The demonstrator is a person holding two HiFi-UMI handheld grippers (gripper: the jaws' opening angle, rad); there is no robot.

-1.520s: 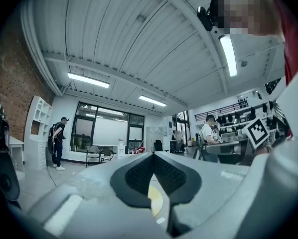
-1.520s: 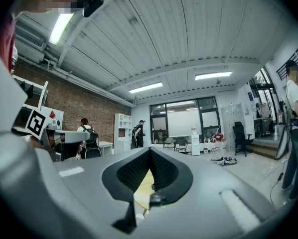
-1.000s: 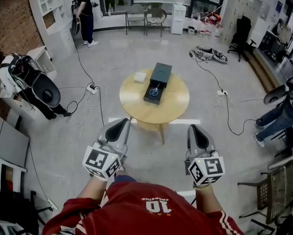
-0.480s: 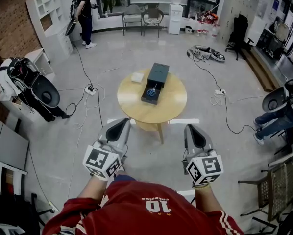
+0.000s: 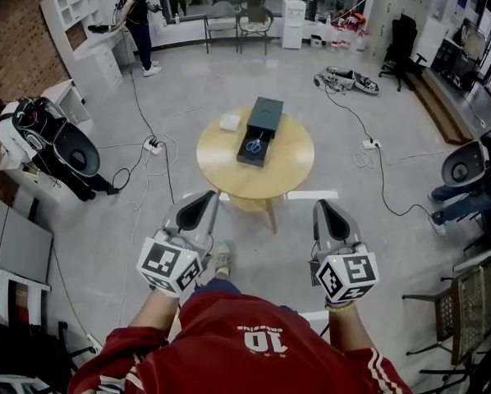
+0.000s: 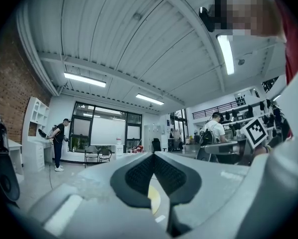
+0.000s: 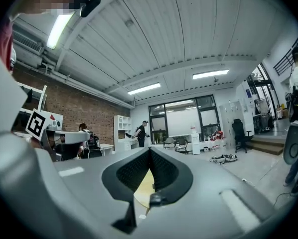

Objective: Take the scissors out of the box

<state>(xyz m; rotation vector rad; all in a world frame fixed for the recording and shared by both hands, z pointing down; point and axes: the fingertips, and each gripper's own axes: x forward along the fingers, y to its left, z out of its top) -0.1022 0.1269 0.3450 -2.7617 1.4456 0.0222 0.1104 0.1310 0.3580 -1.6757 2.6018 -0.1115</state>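
1. left gripper (image 5: 204,200): held level at the person's lower left, well short of the table. its jaws are pressed together with nothing between them, and its own view (image 6: 153,156) shows the pads meeting at the tip. judged role: brace the box, so it may stay closed.
2. white block (image 5: 229,121): lies on the table just left of the box, apart from it. it is no part of the task and is best passed by.
3. scissors (image 5: 254,145): blue handles, lying flat inside the open drawer and not yet touched. they will likely lift best with a grip from above on the handles or the pivot, jaws set across the narrow part.
4. drawer (image 5: 252,163): slid out of the box toward the person, top open. its walls stand close round the scissors, so a steep descent suits better than a level reach.
5. box (image 5: 267,112): dark, near the table's middle. it looks light and may slide if nudged.
6. table (image 5: 293,169): round and wooden, ahead of both grippers. it shows as a pale sliver below the pads in the right gripper view (image 7: 145,185). step in hand, as judged: the approach, with the gap yet to be closed.
7. right gripper (image 5: 325,207): level at lower right, jaws together and empty (image 7: 149,153). it would need to open before entering the drawer.
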